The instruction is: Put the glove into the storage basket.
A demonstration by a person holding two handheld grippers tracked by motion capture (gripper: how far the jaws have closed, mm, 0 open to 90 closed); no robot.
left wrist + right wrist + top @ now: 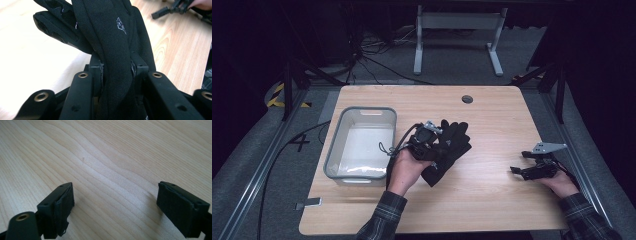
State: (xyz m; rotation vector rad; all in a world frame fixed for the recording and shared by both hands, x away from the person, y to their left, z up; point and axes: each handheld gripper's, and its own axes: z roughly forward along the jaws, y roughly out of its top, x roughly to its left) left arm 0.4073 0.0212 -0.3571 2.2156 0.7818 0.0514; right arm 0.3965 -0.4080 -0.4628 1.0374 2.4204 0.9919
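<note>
Table: the pale wooden table [492, 190] is lying bare between my two hands, giving open room.
Bin: the grey plastic rectangular bin [333, 150] is sitting near the left edge, open-topped, likely the destination.
Gloves: the black fabric gloves [452, 145] are resting mid-table, just right of the bin.
Left gripper [116, 72]: I am clamping it on the gloves' fabric, probably to lift them.
Right gripper [115, 207]: I am holding it spread apart and empty over bare wood, well away.

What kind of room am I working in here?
Probably a lab or recording rig, not a home: a bare wooden table on grey carpet, dark metal frame rails alongside, and loose cables on the floor behind.
</note>
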